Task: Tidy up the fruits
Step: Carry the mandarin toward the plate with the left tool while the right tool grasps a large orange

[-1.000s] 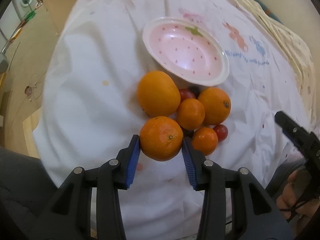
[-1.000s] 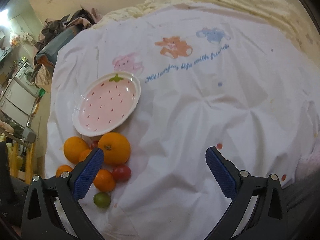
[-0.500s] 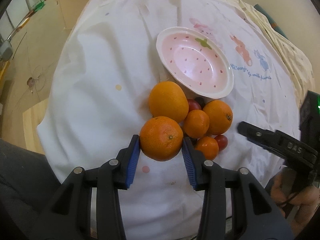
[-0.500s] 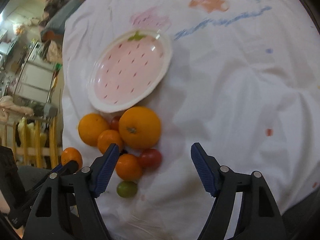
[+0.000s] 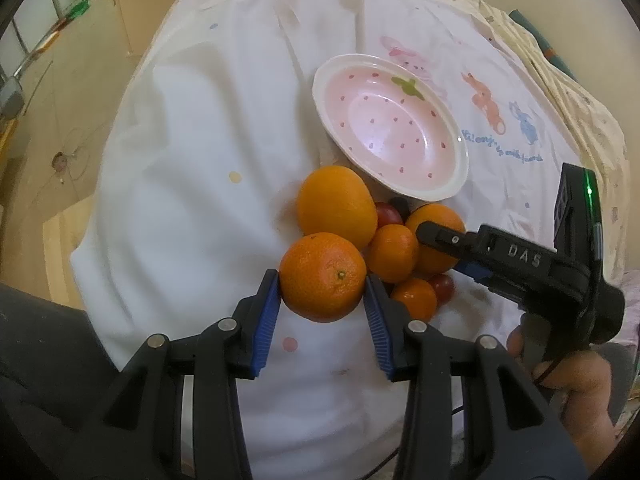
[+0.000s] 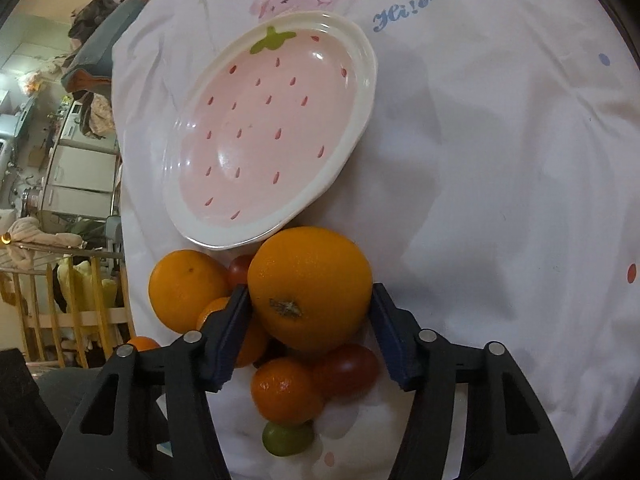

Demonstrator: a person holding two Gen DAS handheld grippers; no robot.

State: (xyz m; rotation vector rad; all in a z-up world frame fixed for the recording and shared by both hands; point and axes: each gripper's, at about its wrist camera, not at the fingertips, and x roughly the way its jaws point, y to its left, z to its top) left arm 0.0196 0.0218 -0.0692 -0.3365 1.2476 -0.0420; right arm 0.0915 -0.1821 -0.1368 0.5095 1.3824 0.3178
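Mandarin (image 5: 323, 277) sits clamped between our left gripper (image 5: 322, 292) pads, lifted clear for the strawberry dish (image 5: 460, 152) just beyond — while our right gripper (image 6: 310, 312) straddles the big orange (image 6: 310, 288), jaws closing but not visibly pinching yet

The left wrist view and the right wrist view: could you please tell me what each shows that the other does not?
Only the left wrist view: the left gripper shut on a mandarin, and the person's hand on the right gripper's handle.

Only the right wrist view: a green tomato, and the right gripper with its jaws closing around the big orange.

Both: the strawberry plate, with nothing in it, and the fruit pile on the white cloth.
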